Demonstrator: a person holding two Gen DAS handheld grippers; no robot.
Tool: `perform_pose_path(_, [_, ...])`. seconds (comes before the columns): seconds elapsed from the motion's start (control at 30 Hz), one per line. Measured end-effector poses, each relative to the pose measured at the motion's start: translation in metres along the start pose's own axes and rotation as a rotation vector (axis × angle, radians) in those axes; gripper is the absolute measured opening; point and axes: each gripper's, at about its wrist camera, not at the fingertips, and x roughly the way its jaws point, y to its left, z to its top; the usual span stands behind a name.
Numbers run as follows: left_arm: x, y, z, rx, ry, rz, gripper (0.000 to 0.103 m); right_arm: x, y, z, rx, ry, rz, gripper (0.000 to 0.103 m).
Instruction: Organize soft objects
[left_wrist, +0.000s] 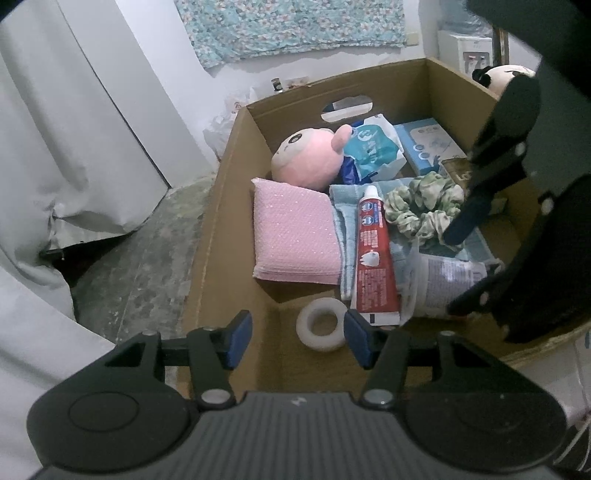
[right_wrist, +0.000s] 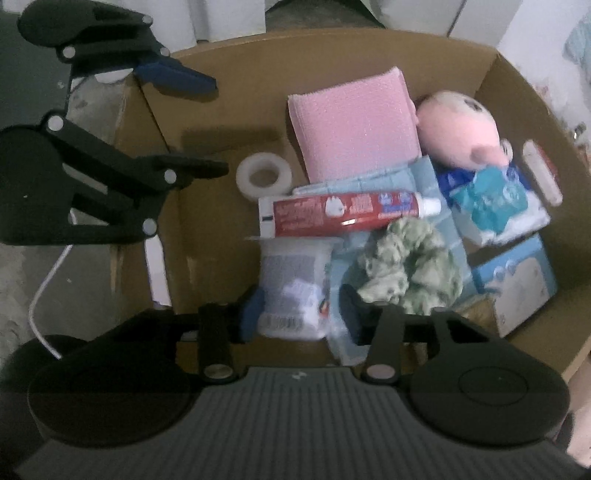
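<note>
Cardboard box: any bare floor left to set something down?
Bare floor of the brown cardboard box lies beside the white tape roll, between the left wall and the pink textured sponge pad. Elsewhere it is crowded: red toothpaste tube, green scrunchie, pink plush toy, packets.

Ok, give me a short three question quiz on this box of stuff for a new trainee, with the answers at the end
1. True or false: the toothpaste tube lies on the blue towel.
2. Which sits nearest the left hand-held gripper? A) pink plush toy B) tape roll C) green scrunchie
3. Fill in: the right hand-held gripper has its fingers either side of a white ____.

Key: 1 true; 2 B; 3 packet. Both grippers are open, and everything sits in the cardboard box.
</note>
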Motion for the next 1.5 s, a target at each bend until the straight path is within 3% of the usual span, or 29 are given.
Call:
perform_pose_path(0.07, [0.002,0.001,0.000,-0.004,0.003,-0.006,0.057,0.008,0.001,0.005,-0.047,0.019,0.025,0.043])
perform_pose_path(0.3, [0.006,0.003,0.000,-0.020,0.008,-0.019,0.058,0.012,-0.002,0.009,-0.325,0.048,0.136,0.042])
perform_pose_path(0.4, [0.007,0.002,0.001,-0.015,0.014,-0.013,0.059,0.012,-0.007,0.011,-0.352,0.048,0.176,0.043])
perform_pose_path(0.57, [-0.002,0.000,0.000,-0.004,-0.007,0.023,0.059,0.007,-0.004,0.010,-0.305,0.019,0.158,0.052])
perform_pose_path(0.67, [-0.016,0.003,-0.006,-0.039,-0.077,0.012,0.063,-0.019,-0.017,0.002,-0.166,-0.122,0.234,0.061])
perform_pose_path(0.73, [-0.027,0.008,-0.010,-0.119,-0.131,0.000,0.063,-0.041,-0.023,-0.007,-0.086,-0.252,0.218,0.068])
perform_pose_path(0.83, [-0.046,0.009,-0.015,-0.225,-0.198,0.028,0.063,-0.071,-0.029,-0.029,0.024,-0.411,0.160,0.070])
perform_pose_path(0.93, [-0.065,0.000,-0.018,-0.262,-0.243,0.044,0.063,-0.103,-0.032,-0.062,0.142,-0.563,0.131,0.073])
perform_pose_path(1.0, [-0.072,-0.011,-0.020,-0.279,-0.260,0.045,0.063,-0.120,-0.038,-0.090,0.268,-0.689,0.181,0.084])
perform_pose_path(1.07, [-0.076,-0.026,-0.023,-0.297,-0.266,0.040,0.063,-0.130,-0.035,-0.118,0.347,-0.755,0.211,0.084])
perform_pose_path(1.2, [-0.082,-0.054,-0.036,-0.362,-0.303,0.070,0.066,-0.142,-0.015,-0.168,0.397,-0.858,0.135,0.084])
perform_pose_path(1.3, [-0.092,-0.074,-0.046,-0.447,-0.323,0.058,0.066,-0.141,-0.007,-0.203,0.469,-0.930,0.133,0.084])
perform_pose_path(1.4, [-0.099,-0.100,-0.053,-0.417,-0.364,0.107,0.073,-0.143,-0.002,-0.232,0.490,-1.044,0.158,0.084])
perform_pose_path(1.43, [-0.099,-0.109,-0.054,-0.404,-0.376,0.129,0.077,-0.143,0.001,-0.238,0.492,-1.062,0.132,0.084])
perform_pose_path(1.5, [-0.098,-0.118,-0.056,-0.413,-0.392,0.146,0.084,-0.147,0.004,-0.233,0.442,-0.984,0.059,0.084])
